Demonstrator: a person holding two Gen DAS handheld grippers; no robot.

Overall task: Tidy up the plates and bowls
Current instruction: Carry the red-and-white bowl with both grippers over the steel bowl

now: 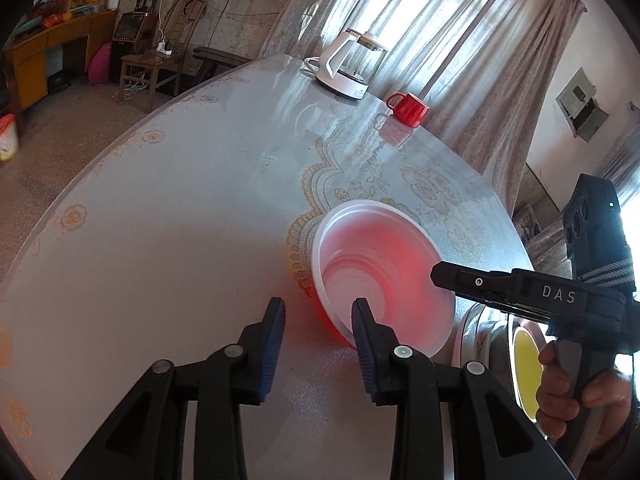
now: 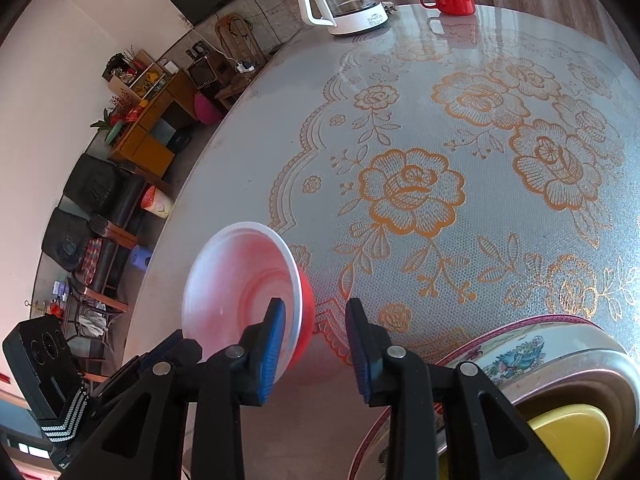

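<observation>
A red bowl with a white inside (image 1: 380, 276) stands on the round table (image 1: 160, 240). My left gripper (image 1: 318, 340) is open, its jaws on either side of the bowl's near rim, the right finger inside the bowl. The right gripper (image 1: 444, 276) reaches over the bowl's other side. In the right wrist view the bowl (image 2: 240, 292) sits front left and my right gripper (image 2: 314, 344) is open astride its rim. A stack of a patterned plate (image 2: 520, 348), a steel dish (image 2: 580, 376) and a yellow plate (image 2: 568, 436) lies at the lower right.
A white and glass kettle (image 1: 348, 64) and a red mug (image 1: 408, 110) stand at the table's far edge. The table edge curves along the left, with a chair (image 1: 152, 60) and wooden cabinet (image 1: 52, 52) beyond. Curtains hang behind.
</observation>
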